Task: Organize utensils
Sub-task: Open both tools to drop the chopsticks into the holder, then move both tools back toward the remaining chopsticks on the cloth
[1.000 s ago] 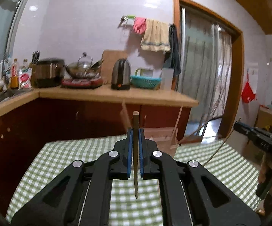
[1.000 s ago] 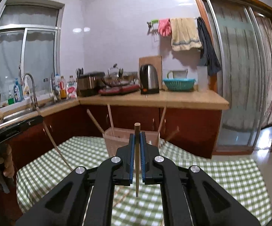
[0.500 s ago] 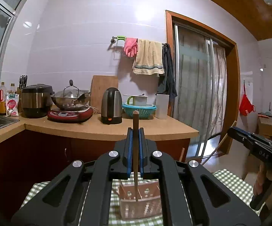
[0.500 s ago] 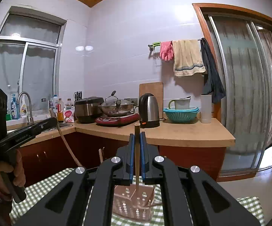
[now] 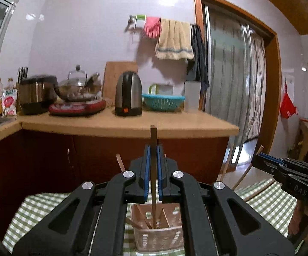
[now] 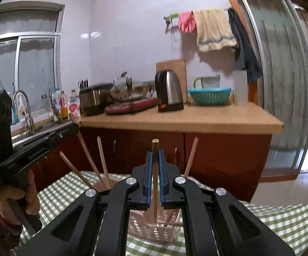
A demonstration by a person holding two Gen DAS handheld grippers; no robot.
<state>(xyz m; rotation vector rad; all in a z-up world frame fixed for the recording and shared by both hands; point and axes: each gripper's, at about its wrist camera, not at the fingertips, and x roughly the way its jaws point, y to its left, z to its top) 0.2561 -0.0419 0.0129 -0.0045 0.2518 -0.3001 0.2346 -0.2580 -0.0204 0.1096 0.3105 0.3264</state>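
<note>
**Two chopsticks held over the pink basket**

The left gripper (image 5: 153, 160) has its blue jaws pressed tight on a brown chopstick (image 5: 153, 170). The stick stands straight up. Its bottom end reaches down into the pink basket (image 5: 158, 241), which sits on the table with the green checked cloth (image 5: 32, 209). More sticks lean inside the basket.

The right gripper (image 6: 155, 164) also has its jaws closed tight on a chopstick of its own (image 6: 155, 183). This one stands straight up too, and its bottom end hangs just over the same basket (image 6: 154, 232). Around it, other chopsticks (image 6: 102, 160) stick up out of the basket and lean out to the sides.

In the right camera, the left gripper shows at the left edge, held in a hand (image 6: 29, 194). In the left camera, the right gripper shows at the right edge with its stick slanting down.

Behind the table is a long counter (image 5: 132, 125). On it stand a black and silver kettle (image 5: 128, 93), a blue bowl with holes (image 5: 163, 101), a shiny pot on a red cooker (image 5: 78, 85) and a rice cooker (image 5: 36, 93). A pink glove (image 5: 152, 26) and a tan towel (image 5: 174, 39) hang on the wall. A tap (image 6: 22, 106) stands by the window.
</note>
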